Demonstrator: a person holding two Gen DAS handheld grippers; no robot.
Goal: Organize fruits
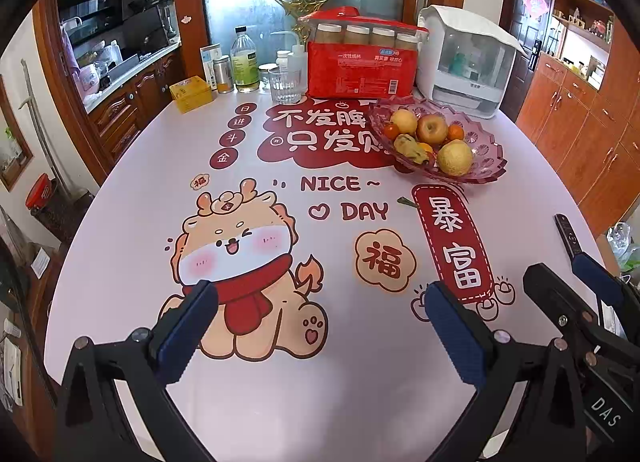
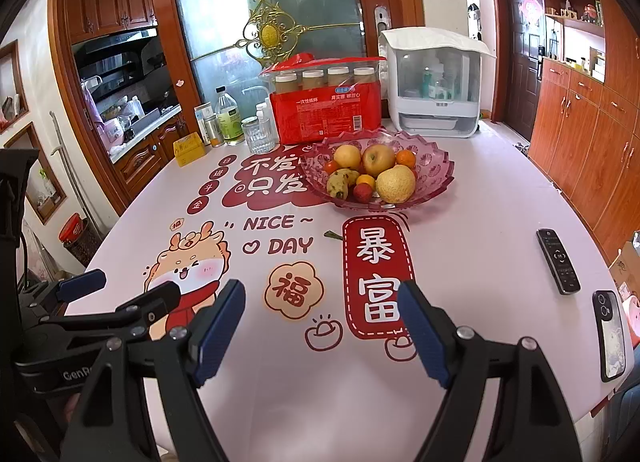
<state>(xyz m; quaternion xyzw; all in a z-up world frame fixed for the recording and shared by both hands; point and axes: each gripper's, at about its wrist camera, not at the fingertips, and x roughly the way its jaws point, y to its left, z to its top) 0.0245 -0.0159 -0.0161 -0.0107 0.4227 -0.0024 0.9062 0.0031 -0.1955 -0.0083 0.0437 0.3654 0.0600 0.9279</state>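
Observation:
A pink glass fruit bowl (image 1: 486,152) (image 2: 434,178) stands on the far right part of the table. It holds an apple (image 1: 432,129) (image 2: 378,159), two yellow pears (image 1: 455,158) (image 2: 396,183), small oranges, a spotted banana (image 2: 339,183) and a strawberry (image 2: 363,192). My left gripper (image 1: 320,302) is open and empty over the near table, well short of the bowl. My right gripper (image 2: 322,302) is open and empty beside it; it also shows in the left wrist view (image 1: 560,270). A small leaf (image 2: 333,236) lies in front of the bowl.
A red package of cups (image 2: 326,108), a white dish cabinet (image 2: 434,82), a glass (image 2: 260,134), bottles and a yellow box (image 2: 189,148) line the back. A remote (image 2: 558,260) and a phone (image 2: 610,334) lie at the right edge.

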